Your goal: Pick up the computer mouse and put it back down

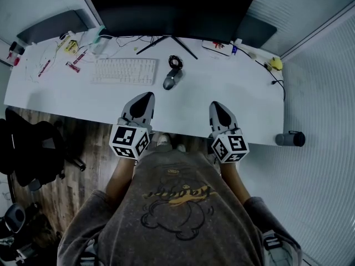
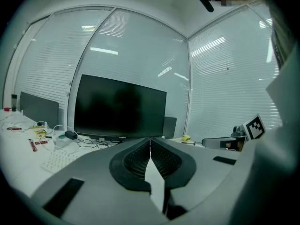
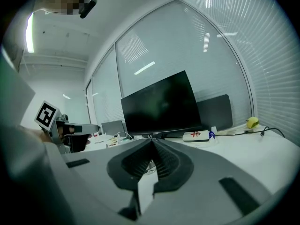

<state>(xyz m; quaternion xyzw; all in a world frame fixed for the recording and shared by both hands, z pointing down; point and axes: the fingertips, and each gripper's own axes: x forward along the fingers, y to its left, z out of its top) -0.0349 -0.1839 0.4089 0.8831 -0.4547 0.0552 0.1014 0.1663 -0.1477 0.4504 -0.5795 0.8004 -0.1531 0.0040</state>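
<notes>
We note a white worktop (image 1: 222, 87) carrying a monitor (image 1: 166, 7) at the back, a keyboard (image 1: 124, 71), a mouse (image 1: 171, 80) just beside it, and small clutter (image 1: 72, 49) at the left end.

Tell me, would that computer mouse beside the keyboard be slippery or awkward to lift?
The mouse looks rigid and probably light, so it should lift without flexing. Its rounded, smooth-looking shell may slip in a narrow pinch. The coiled cable just behind it seems to be attached, so it would likely drag along across the desk.
</notes>
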